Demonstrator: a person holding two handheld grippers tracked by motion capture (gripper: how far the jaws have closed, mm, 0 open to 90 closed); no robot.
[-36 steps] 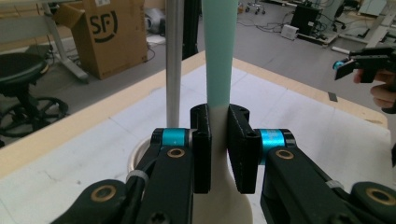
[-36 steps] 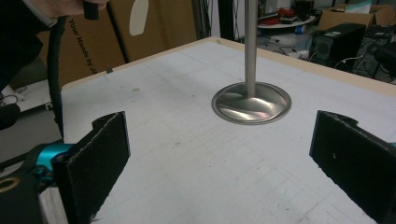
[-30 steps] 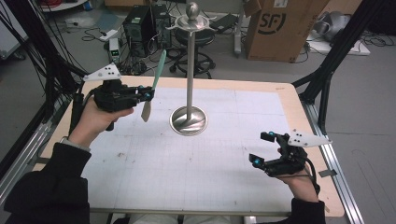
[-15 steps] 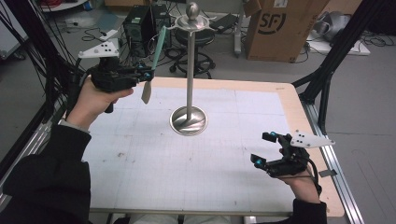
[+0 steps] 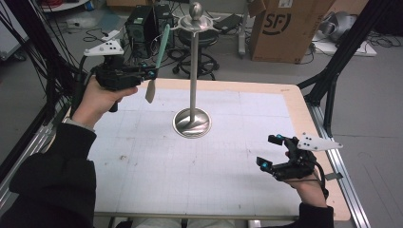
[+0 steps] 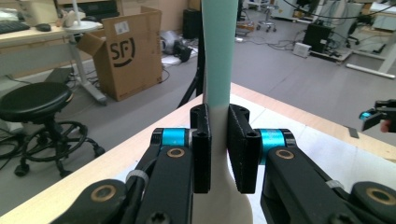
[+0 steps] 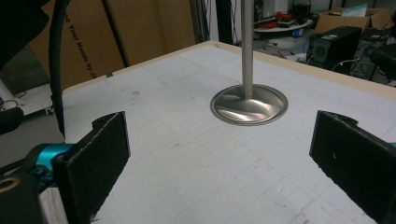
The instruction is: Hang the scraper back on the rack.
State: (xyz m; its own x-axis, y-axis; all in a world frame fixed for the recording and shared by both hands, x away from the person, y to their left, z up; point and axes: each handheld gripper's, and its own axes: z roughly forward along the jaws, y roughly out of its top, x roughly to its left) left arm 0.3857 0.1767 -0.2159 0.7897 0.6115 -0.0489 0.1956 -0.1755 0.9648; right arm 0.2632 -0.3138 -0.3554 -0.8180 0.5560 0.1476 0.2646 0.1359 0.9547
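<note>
Teal-handled spatula (image 6: 218, 70) stands upright, clamped between the left gripper's (image 6: 219, 154) fingers (image 6: 201, 149).

In the left gripper view, the spatula (image 6: 218, 56) is cut off by the top edge, so its upper end cannot be seen, and its pale lower blade is cut by the bottom edge. The part clamped between the jaws of the left hand-held gripper (image 6: 219, 154) is hidden by the pads. In the right gripper view, the metal stand (image 7: 247, 100) is cut at the top edge, so its head is lost. In the high view, the stand's hooks are too small to be told.
</note>
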